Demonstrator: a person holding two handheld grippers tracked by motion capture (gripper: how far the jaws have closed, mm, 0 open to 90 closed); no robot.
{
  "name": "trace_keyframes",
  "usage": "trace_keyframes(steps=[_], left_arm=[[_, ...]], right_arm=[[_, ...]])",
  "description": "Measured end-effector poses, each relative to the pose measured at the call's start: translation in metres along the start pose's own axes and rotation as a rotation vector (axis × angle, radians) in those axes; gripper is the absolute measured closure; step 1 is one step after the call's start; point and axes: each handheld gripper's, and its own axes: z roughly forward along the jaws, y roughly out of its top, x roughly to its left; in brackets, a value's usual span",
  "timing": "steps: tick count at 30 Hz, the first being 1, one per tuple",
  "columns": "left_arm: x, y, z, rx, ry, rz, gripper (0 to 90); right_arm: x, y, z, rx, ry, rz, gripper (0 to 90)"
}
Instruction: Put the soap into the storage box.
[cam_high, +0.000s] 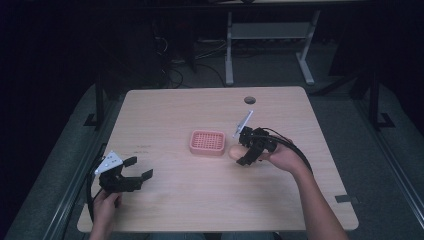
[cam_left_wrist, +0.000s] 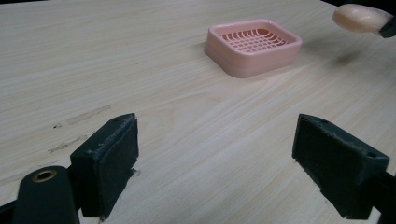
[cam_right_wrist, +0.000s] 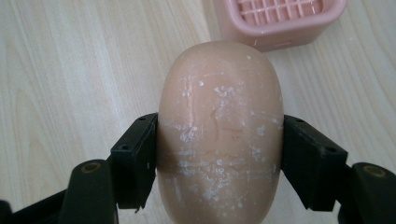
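Observation:
A peach bar of soap (cam_right_wrist: 219, 135) is clamped between the two black jaws of my right gripper (cam_right_wrist: 219, 158), lifted a little off the wood. From the high view the soap (cam_high: 235, 152) hangs just right of the pink soap dish (cam_high: 207, 142), with the right gripper (cam_high: 240, 156) shut on it. The dish (cam_left_wrist: 252, 46) has a slotted grid top and nothing lies in it. My left gripper (cam_high: 139, 168) rests near the table's front left, open and holding nothing; its pads (cam_left_wrist: 109, 158) stand wide apart over bare wood, and the soap (cam_left_wrist: 359, 18) floats at its view's top right.
The light wooden table (cam_high: 200, 200) has a round cable hole (cam_high: 250, 100) near its far edge. A white desk frame (cam_high: 270, 40) and cables stand on the dark floor beyond. Faint scuff marks (cam_left_wrist: 84, 116) mark the wood by the left gripper.

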Motion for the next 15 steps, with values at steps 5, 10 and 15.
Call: trace_keyframes(steps=[5,10,15], left_arm=[[0.000,0.000,0.000,0.000,0.000,0.001,14.3],[0.000,0.000,0.000,-0.001,-0.001,0.001,14.3],[0.000,0.000,0.000,-0.001,-0.001,-0.001,14.3]], right_arm=[[-0.002,0.006,0.000,0.007,0.001,0.000,31.9],[-0.003,0.012,-0.002,-0.003,0.000,-0.009,31.9],[-0.005,0.018,-0.004,-0.009,-0.003,-0.015,31.9]])
